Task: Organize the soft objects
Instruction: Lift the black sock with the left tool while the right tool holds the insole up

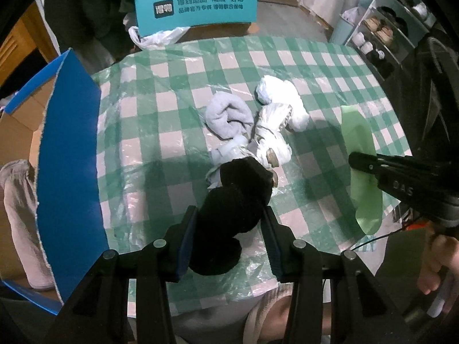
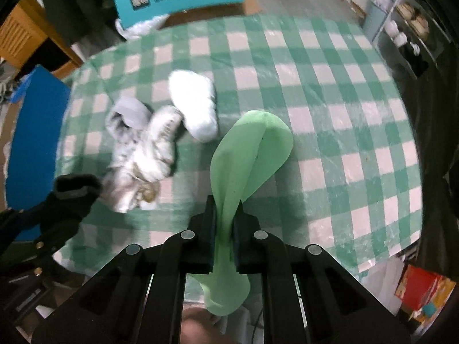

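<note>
Black sock [image 1: 232,200] btwn L jaws, green sock [image 2: 246,154] btwn R jaws

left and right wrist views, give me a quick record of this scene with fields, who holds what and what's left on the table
left tongs: shut on black sock
right tongs: shut on green sock
table: green and white checked cloth under clear plastic
left on table: grey sock, white sock, patterned sock, bunched together near the middle
blue box: at the table's left edge, flap up
inside box: pale cloth, kind unclear
</note>
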Tool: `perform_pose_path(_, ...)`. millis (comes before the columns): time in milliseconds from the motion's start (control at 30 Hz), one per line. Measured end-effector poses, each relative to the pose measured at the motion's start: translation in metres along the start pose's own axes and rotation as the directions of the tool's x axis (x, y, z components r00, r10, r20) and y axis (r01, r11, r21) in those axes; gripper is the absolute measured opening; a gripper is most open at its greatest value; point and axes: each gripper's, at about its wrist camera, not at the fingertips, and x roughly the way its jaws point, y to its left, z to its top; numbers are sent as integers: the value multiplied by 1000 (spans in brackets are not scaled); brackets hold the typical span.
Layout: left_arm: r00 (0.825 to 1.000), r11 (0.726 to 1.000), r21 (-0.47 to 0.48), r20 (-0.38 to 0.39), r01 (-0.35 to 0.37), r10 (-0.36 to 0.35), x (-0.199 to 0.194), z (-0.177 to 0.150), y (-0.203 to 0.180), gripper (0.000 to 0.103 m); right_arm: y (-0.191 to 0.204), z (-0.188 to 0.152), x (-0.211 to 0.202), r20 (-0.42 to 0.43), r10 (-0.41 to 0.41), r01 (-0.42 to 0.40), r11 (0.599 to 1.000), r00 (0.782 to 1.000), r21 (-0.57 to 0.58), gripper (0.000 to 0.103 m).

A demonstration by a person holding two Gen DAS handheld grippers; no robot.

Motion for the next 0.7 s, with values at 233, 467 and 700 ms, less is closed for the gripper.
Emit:
perform_pose_path(233,998,1000,-12,55,-8,9,-19,4,11,45,20,4,-29,65,43,-40,998,997,-47,9)
perform_pose_path(467,996,1000,-24,88,-15,17,-33,6,21,45,38,12,-42,96,83,-76,994,992,-75,9)
perform_pose_path(700,992,999,-35,127,-19,24,-50,8,30,45,60,21,-54,120,119,-105,988,986,-117,9)
